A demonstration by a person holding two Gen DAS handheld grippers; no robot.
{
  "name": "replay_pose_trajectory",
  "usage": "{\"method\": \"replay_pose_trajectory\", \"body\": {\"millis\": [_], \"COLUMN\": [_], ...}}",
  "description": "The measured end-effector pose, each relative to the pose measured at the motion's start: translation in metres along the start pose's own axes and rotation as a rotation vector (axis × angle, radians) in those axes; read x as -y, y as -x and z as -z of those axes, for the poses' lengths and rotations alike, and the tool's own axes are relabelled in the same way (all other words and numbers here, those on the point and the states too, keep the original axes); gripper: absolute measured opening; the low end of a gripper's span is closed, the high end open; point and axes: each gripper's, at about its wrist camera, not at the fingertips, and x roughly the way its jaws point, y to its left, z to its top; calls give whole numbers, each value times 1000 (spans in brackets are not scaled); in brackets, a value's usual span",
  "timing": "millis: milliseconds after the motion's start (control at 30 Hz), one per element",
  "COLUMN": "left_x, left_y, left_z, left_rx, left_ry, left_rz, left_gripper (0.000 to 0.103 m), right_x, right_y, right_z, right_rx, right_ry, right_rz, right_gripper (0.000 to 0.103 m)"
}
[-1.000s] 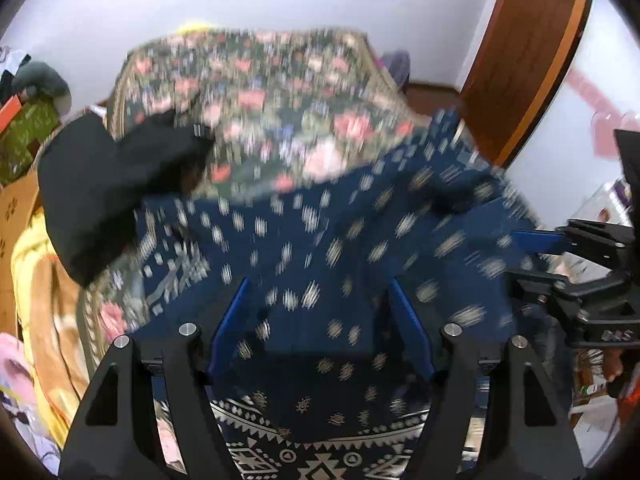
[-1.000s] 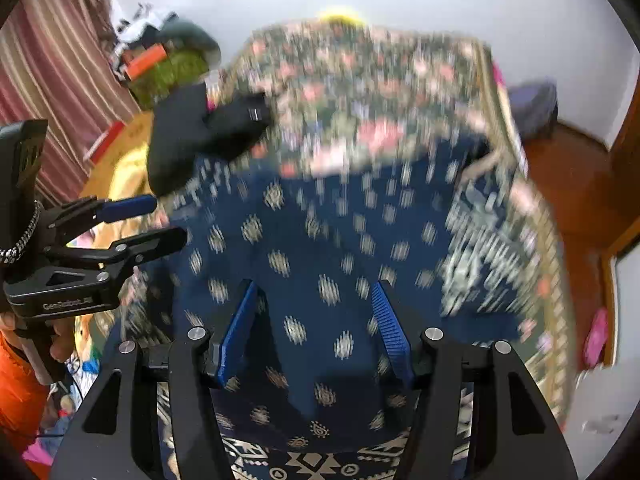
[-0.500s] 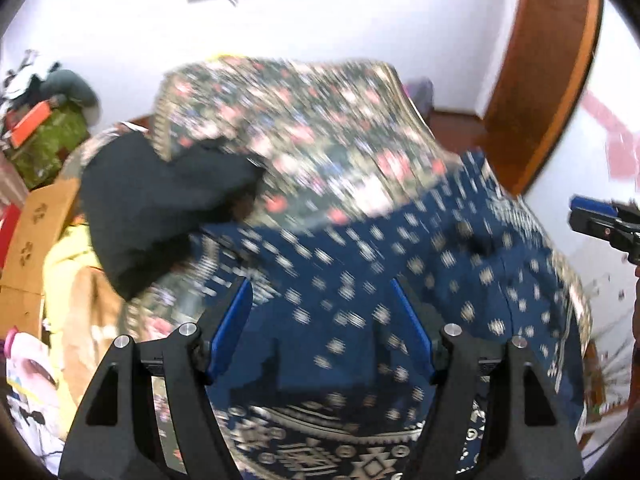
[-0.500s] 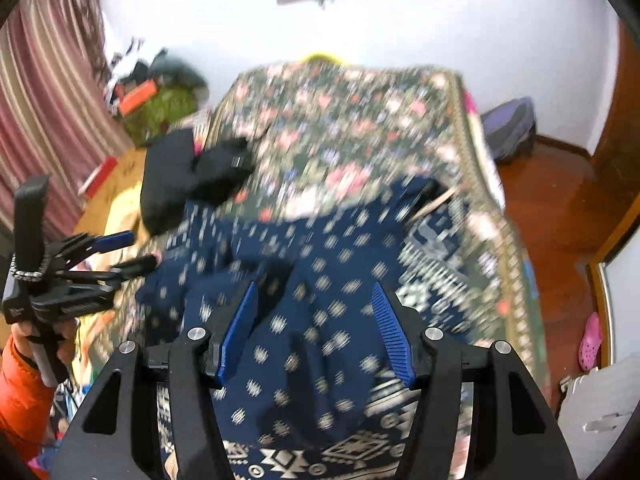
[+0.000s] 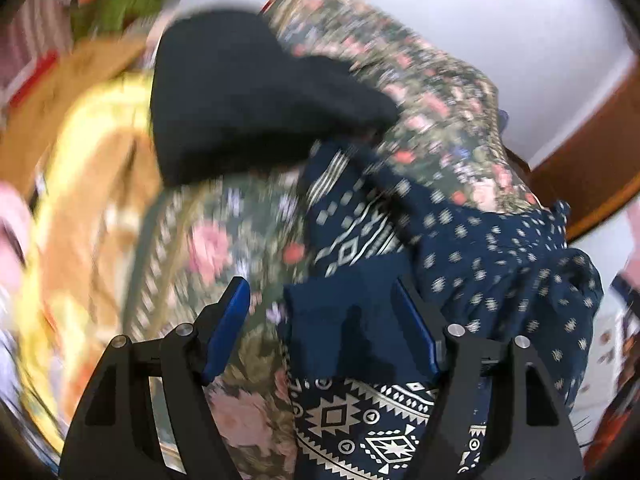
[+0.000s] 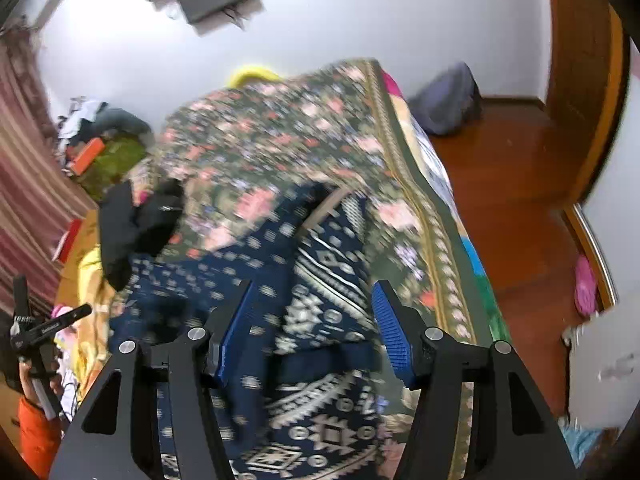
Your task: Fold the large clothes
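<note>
**Navy garment spread across the floral bed**

Navy patterned garment (image 5: 472,248) lies on the bed, and we see it run lengthwise from the near edge under our grippers away toward the far wall. Its cloth is thin and rumpled, dotted with small pale motifs, and a band of white geometric border crosses its near end. In the right wrist view the same garment (image 6: 280,280) is bunched in soft folds.

Our left gripper (image 5: 320,320) has its blue-padded jaws spread, a plain navy fold lying between them. Our right gripper (image 6: 316,320) is likewise spread wide above the patterned border; neither pinches cloth.

The bed wears a dark green floral bedspread (image 6: 288,132) with pink blooms. A black garment (image 5: 240,92) sits heaped just beyond the navy one. Around the bed we see a white wall (image 6: 360,12), a reddish wooden floor (image 6: 520,184) and a striped curtain (image 6: 24,184).
</note>
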Motion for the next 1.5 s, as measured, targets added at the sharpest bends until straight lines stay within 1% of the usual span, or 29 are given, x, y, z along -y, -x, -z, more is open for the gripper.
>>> {"method": "replay_pose_trajectory", "body": {"millis": [67, 133, 200, 267, 367, 467, 567, 600, 667, 700, 733, 767, 800, 833, 867, 900, 967, 1000, 1100, 1167, 1267, 1367, 1500], "left_x": [-11, -17, -18, -14, -9, -3, 4, 6, 13, 16, 22, 29, 32, 37, 45, 50, 61, 66, 76, 85, 97, 105, 102], "left_y": [-16, -30, -42, -58, -70, -78, -87, -89, -93, -94, -93, -90, -86, -81, -75, -70, -55, -45, -10, 21, 58, 82, 99], "left_z": [9, 16, 21, 21, 18, 9, -1, -4, -11, -14, -16, -18, -20, -22, -24, -26, -30, -33, -43, -52, -66, -87, -114], "left_rx": [-52, -93, -127, -161, -151, -143, -129, -126, -122, -120, -120, -115, -108, -100, -89, -78, -55, -45, 15, 81, 163, 242, 307], "left_ry": [74, 128, 153, 138, 120, 121, 105, 102, 96, 88, 67, 50, 37, 16, -14, -35, -77, -92, -119, -154, -203, -240, -240], "left_rz": [83, 142, 153, 158, 171, 224, 287, 296, 287, 267, 231, 208, 196, 172, 136, 114, 82, 84, 133, 156, 167, 143, 136], "left_gripper": [72, 72, 72, 72, 73, 73, 73, 73, 69, 60, 51, 47, 33, 21, 17, 15, 14, 13, 12, 11, 11, 10, 10], "right_x": [8, 16, 22, 25, 29, 31, 29, 28, 29, 27, 25, 23, 21, 19, 17, 15, 7, 3, -15, -35, -57, -73, -89], "right_y": [-15, -28, -44, -62, -81, -88, -95, -100, -106, -107, -107, -104, -101, -97, -91, -86, -65, -58, -29, -12, 0, 6, 14], "right_z": [6, 12, 17, 17, 12, 8, 3, 2, -1, -2, -4, -4, -5, -5, -6, -9, -14, -16, -27, -38, -52, -70, -97], "right_rx": [-42, -83, -141, -212, -252, -255, -249, -245, -244, -252, -257, -258, -255, -248, -236, -220, -158, -136, -65, -22, 19, 52, 132], "right_ry": [-27, -60, -96, -132, -177, -213, -219, -216, -223, -221, -216, -209, -200, -195, -193, -189, -155, -142, -97, -17, 71, 101, 130], "right_rz": [22, 7, -46, -128, -139, -184, -231, -234, -235, -229, -214, -198, -193, -189, -199, -216, -226, -228, -262, -255, -232, -247, -263], "right_gripper": [56, 56, 56, 56, 59, 59, 59, 59, 59, 59, 57, 55, 48, 35, 26, 16, 14, 14, 12, 12, 11, 11, 11]}}
